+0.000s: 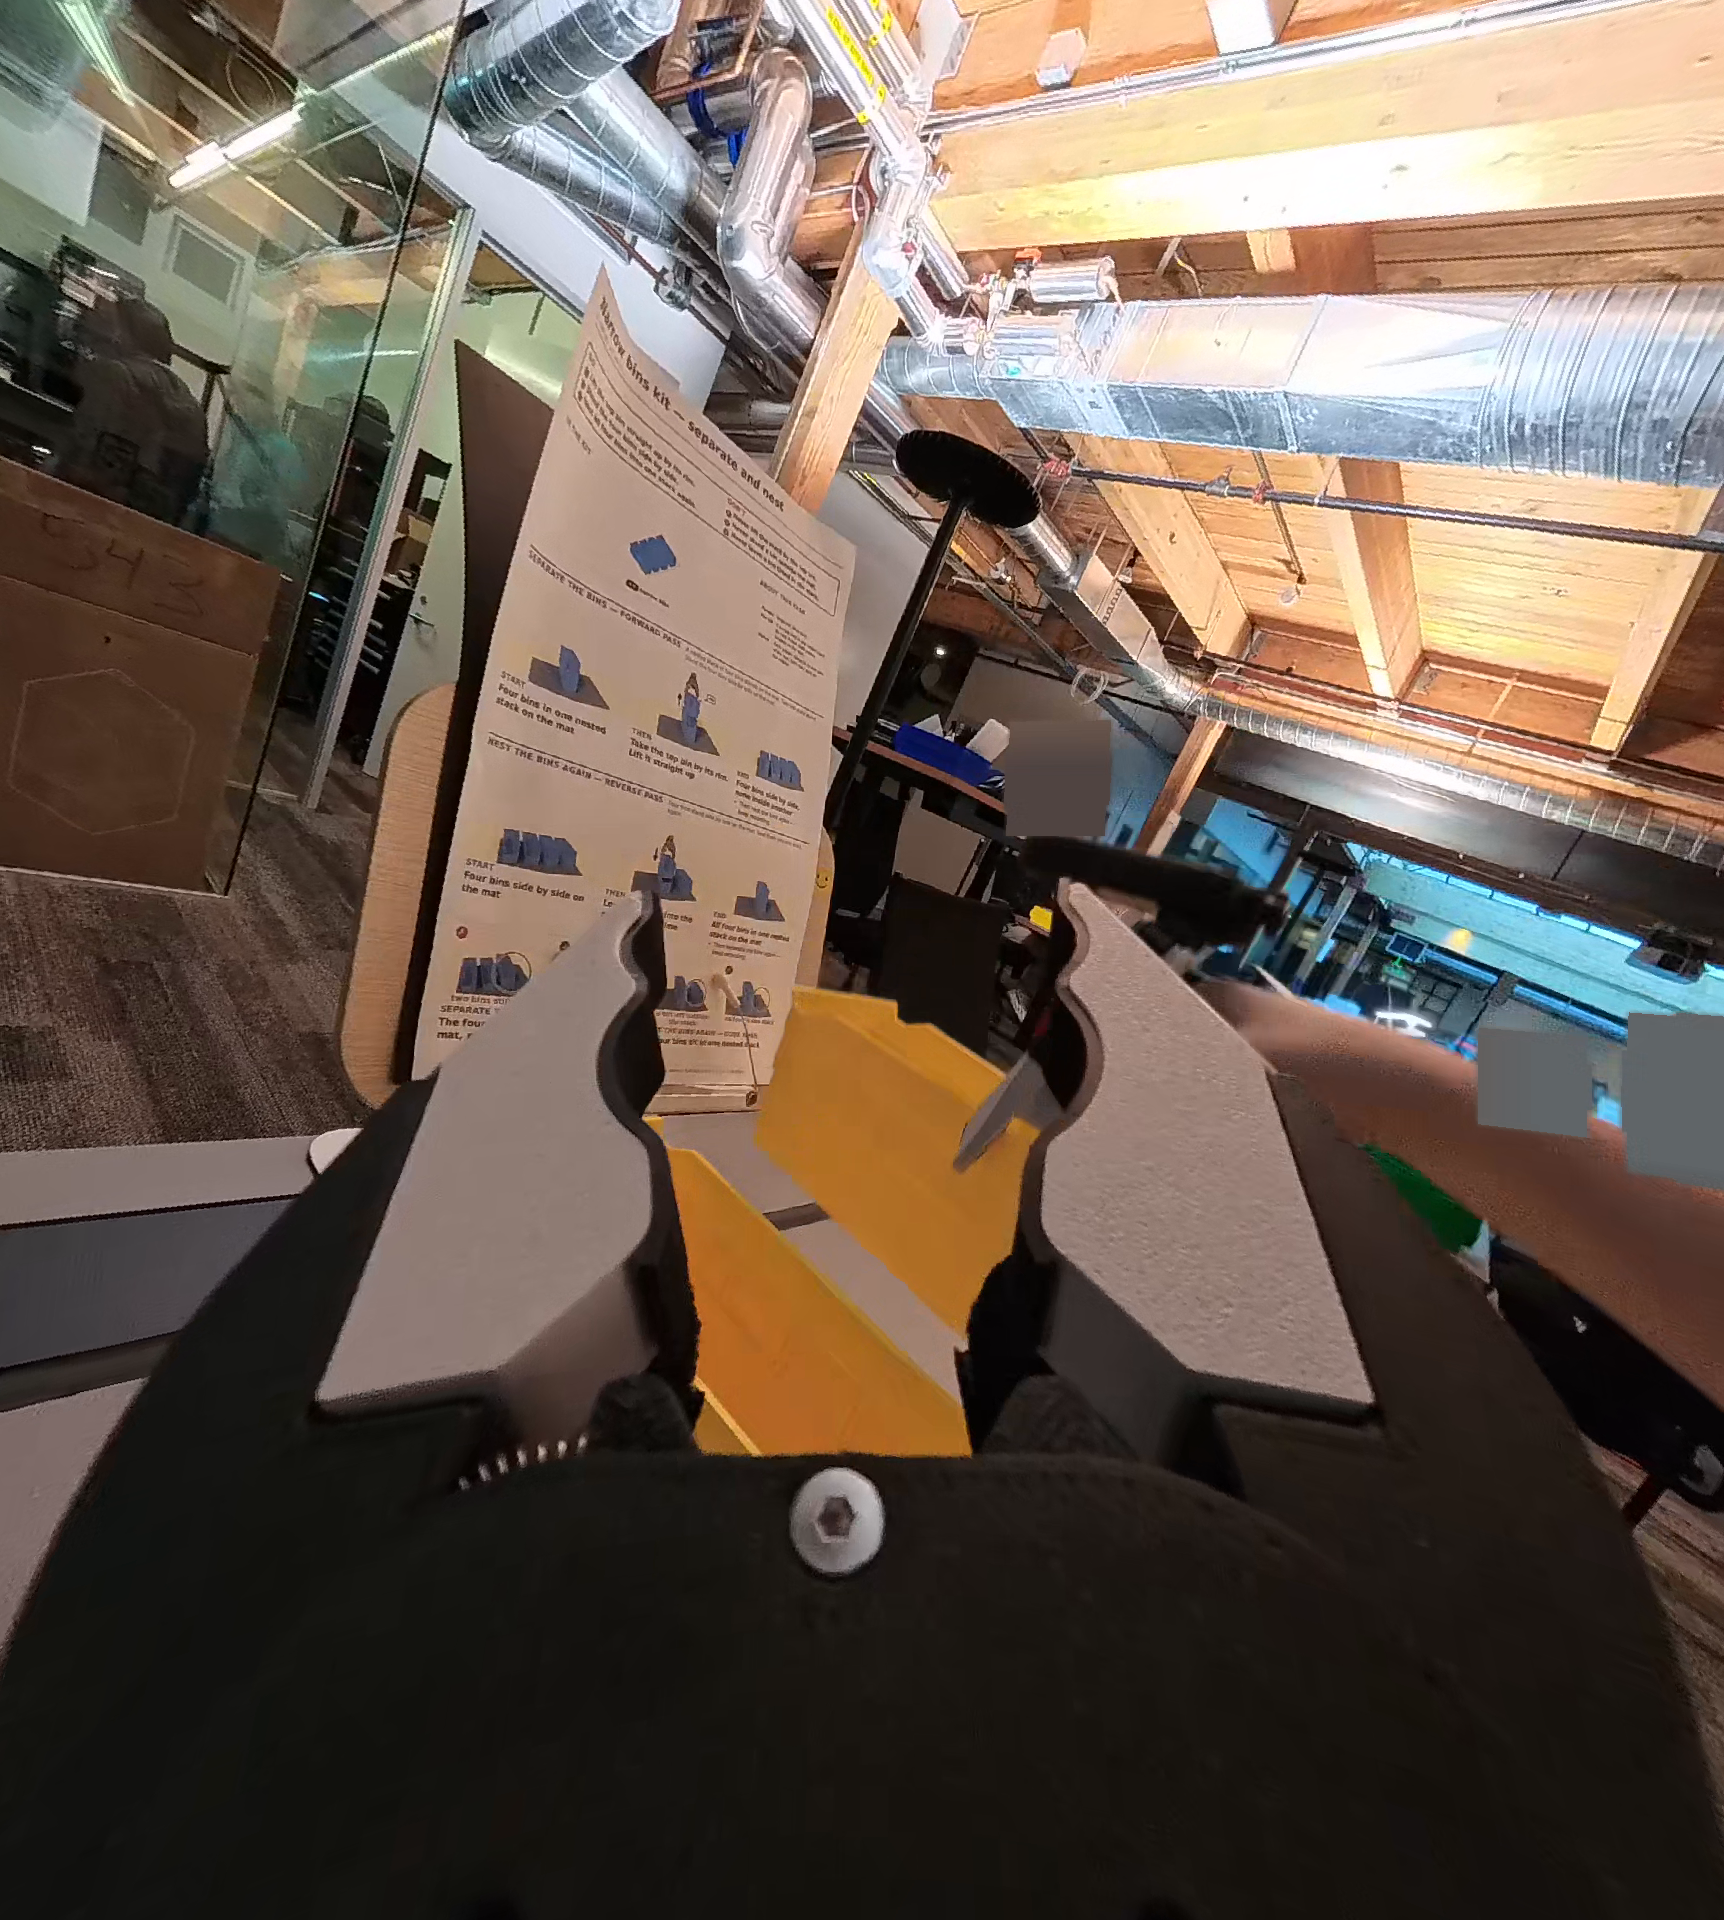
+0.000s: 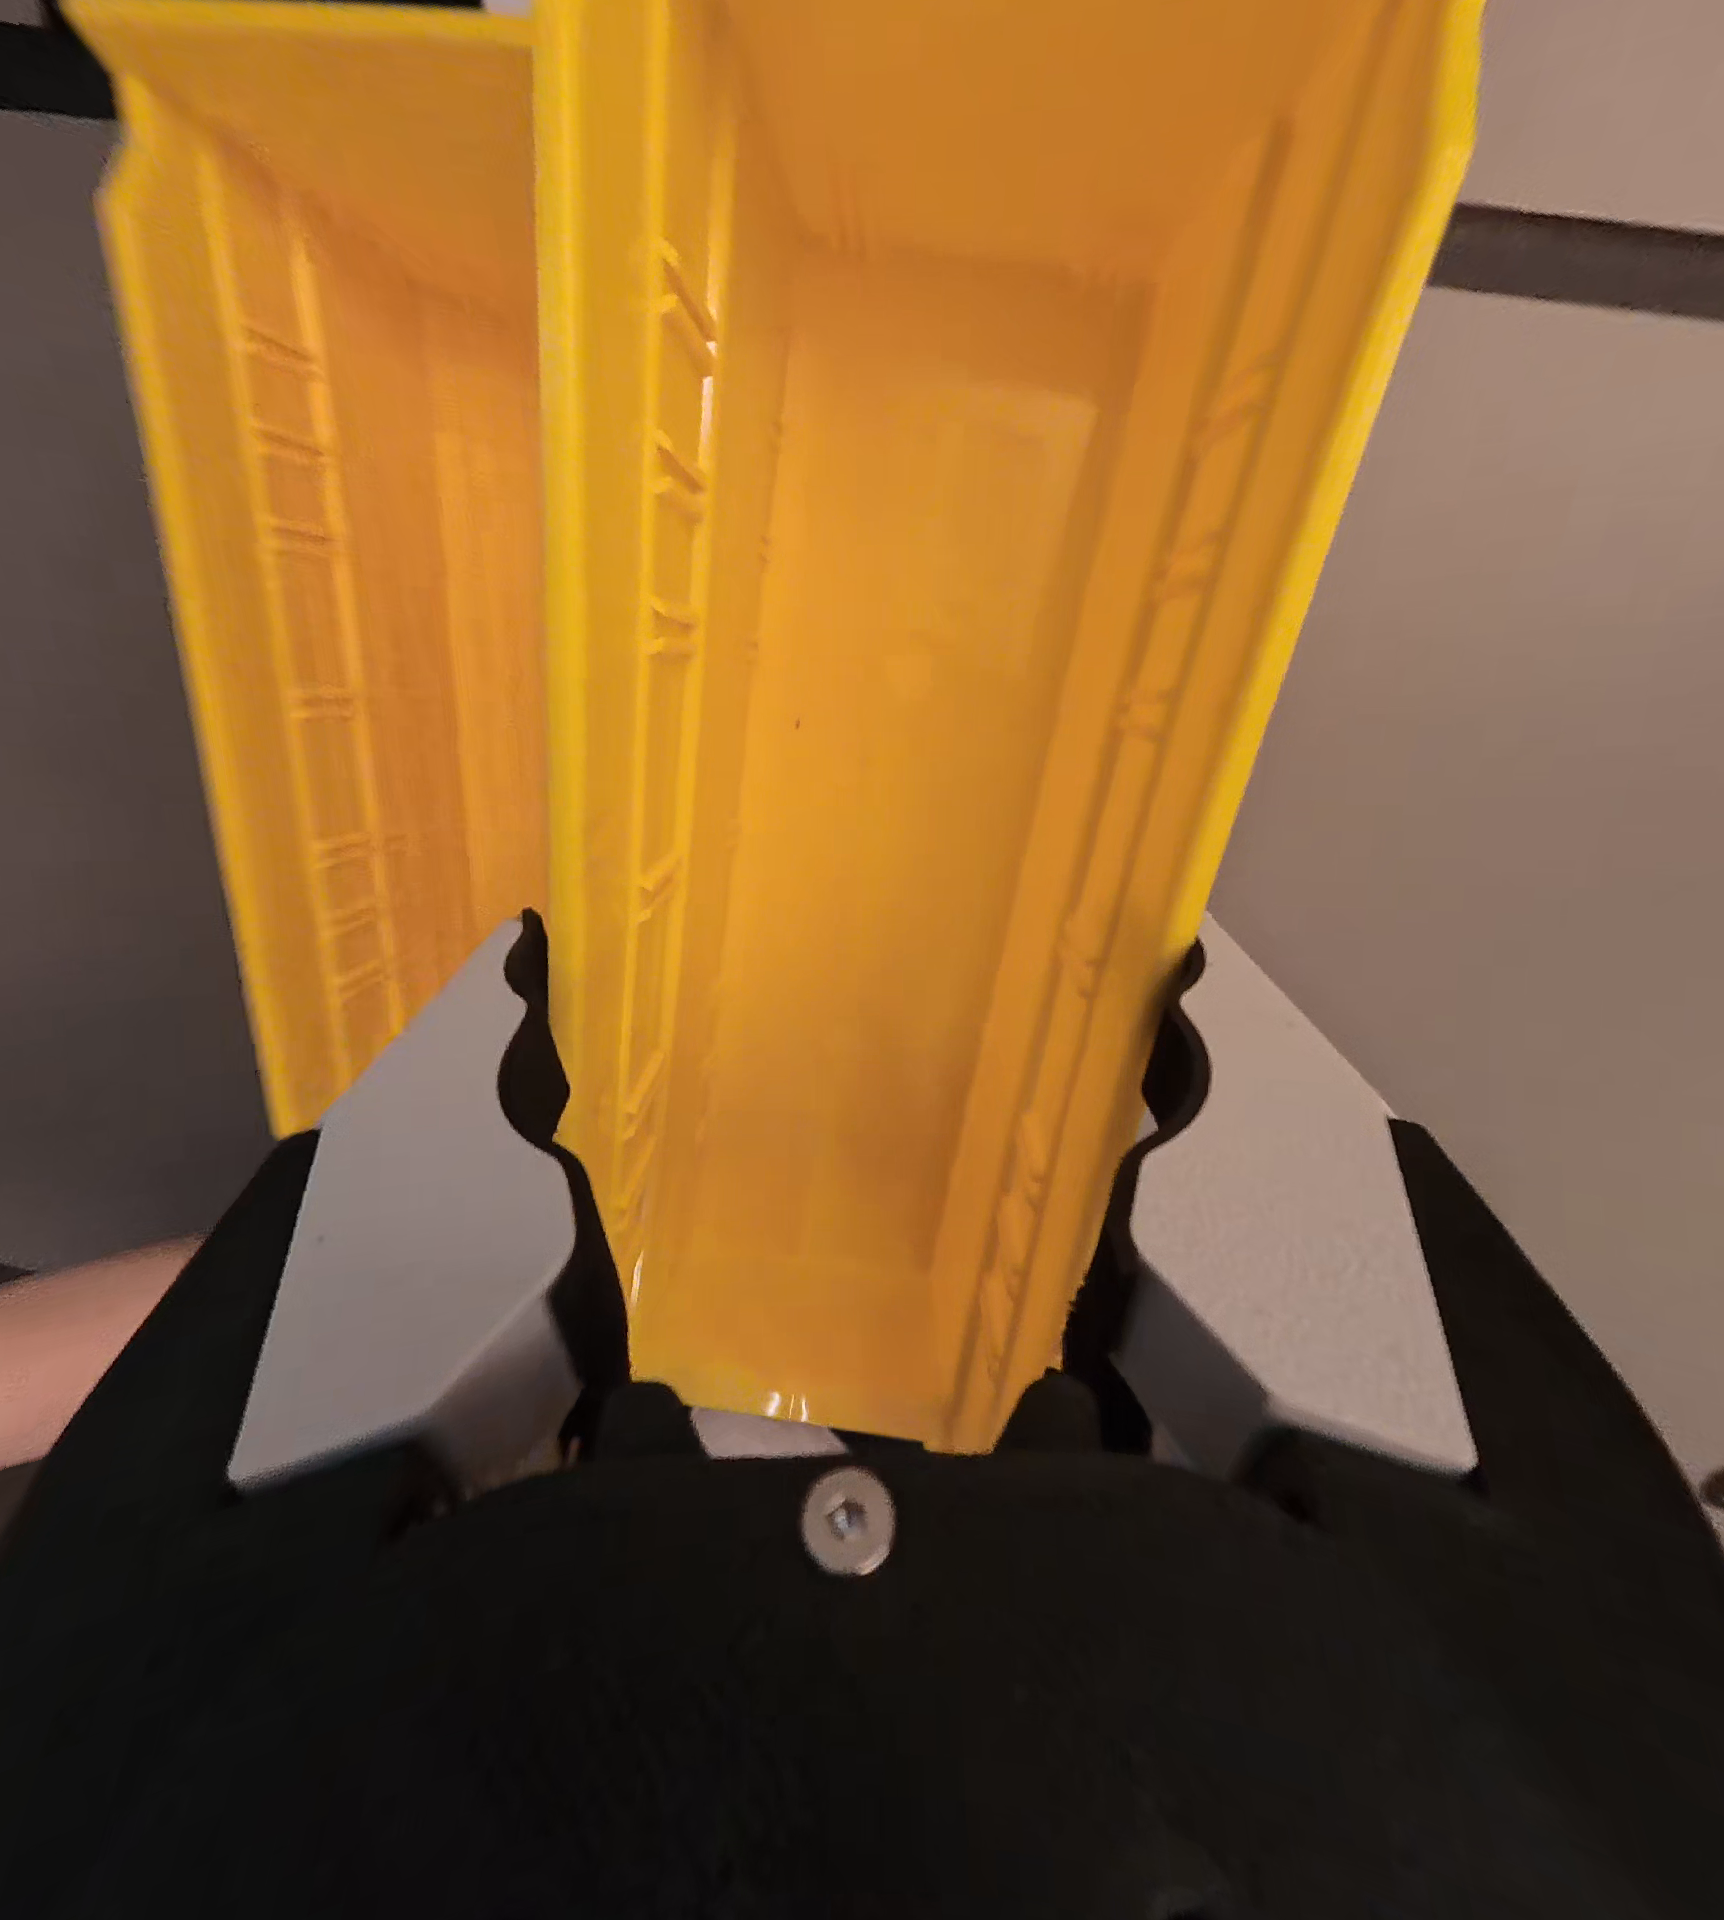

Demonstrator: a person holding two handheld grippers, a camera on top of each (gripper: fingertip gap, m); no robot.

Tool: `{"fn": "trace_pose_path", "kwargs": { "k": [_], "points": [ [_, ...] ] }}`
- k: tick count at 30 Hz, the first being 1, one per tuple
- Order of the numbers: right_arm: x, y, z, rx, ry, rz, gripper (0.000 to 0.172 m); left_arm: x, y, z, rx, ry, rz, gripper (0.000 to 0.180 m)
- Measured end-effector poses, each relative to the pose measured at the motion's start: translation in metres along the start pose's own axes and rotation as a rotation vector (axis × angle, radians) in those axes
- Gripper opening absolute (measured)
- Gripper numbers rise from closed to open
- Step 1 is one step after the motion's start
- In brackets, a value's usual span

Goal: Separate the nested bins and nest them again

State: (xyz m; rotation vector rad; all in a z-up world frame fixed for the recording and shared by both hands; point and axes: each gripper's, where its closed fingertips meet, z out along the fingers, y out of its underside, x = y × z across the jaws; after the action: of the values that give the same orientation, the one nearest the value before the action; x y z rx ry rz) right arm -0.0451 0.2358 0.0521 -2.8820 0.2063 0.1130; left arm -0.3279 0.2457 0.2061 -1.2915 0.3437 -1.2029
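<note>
Two yellow bins ahead of me: the held bin point(image 2: 941, 727) runs lengthwise away from my right tool point(image 2: 858, 945), whose pads pinch its long walls; the second bin point(image 2: 318, 520) lies parallel, just left. My left tool point(image 1: 858, 914) hangs spread and empty above. Grey worktop point(image 2: 1564, 623) below; an instruction sheet point(image 1: 650, 727) and wooden ceiling beams beyond.

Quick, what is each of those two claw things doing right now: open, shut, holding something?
Left gripper: open, nothing between its fingertips.
Right gripper: closed on a yellow bin, fingers on both sides.
</note>
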Motion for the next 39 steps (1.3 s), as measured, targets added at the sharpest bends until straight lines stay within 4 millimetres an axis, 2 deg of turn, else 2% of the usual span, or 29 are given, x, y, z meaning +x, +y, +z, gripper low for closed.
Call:
{"fn": "trace_pose_path", "kwargs": {
  "k": [5,10,13,15,19,23,25,27,29,32,34,36,39],
  "points": [
    [0.032,0.009,0.056,0.017,-0.010,0.036,0.116,0.001,0.001,0.002,-0.004,0.001,0.002,0.073],
    [0.051,0.020,0.104,0.004,0.030,0.034,0.117,0.000,0.007,0.007,-0.037,-0.009,0.030,0.074],
    [0.052,0.024,0.122,-0.001,0.032,0.028,0.118,-0.001,0.017,0.015,-0.091,-0.044,0.100,0.076],
    [0.050,0.026,0.131,0.001,0.021,0.029,0.120,-0.015,0.020,0.020,-0.110,-0.157,0.184,0.083],
    [0.048,0.030,0.145,0.001,0.018,0.018,0.127,-0.040,0.010,0.025,-0.047,-0.383,0.326,0.099],
    [0.050,0.027,0.147,0.042,0.048,0.003,0.130,-0.048,-0.002,0.025,0.028,-0.508,0.497,0.103],
    [0.050,0.024,0.141,0.055,0.051,0.000,0.133,-0.047,-0.003,0.026,0.028,-0.532,0.538,0.103],
    [0.048,0.013,0.124,0.108,0.054,-0.010,0.135,-0.044,-0.001,0.029,0.027,-0.527,0.549,0.103],
    [0.040,-0.002,0.097,0.192,0.043,-0.022,0.137,-0.044,0.001,0.030,0.014,-0.533,0.562,0.103],
    [0.001,-0.021,0.054,0.304,-0.046,-0.061,0.137,-0.045,0.005,0.033,-0.010,-0.535,0.564,0.103],
    [-0.030,-0.029,0.035,0.349,-0.099,-0.088,0.137,-0.048,0.007,0.032,-0.023,-0.542,0.549,0.102],
    [-0.061,-0.028,0.032,0.329,-0.136,-0.120,0.138,-0.050,0.006,0.030,-0.029,-0.548,0.542,0.102],
    [-0.104,-0.022,0.048,0.243,-0.190,-0.133,0.145,-0.048,0.001,0.022,-0.013,-0.532,0.499,0.100]
  ]
}}
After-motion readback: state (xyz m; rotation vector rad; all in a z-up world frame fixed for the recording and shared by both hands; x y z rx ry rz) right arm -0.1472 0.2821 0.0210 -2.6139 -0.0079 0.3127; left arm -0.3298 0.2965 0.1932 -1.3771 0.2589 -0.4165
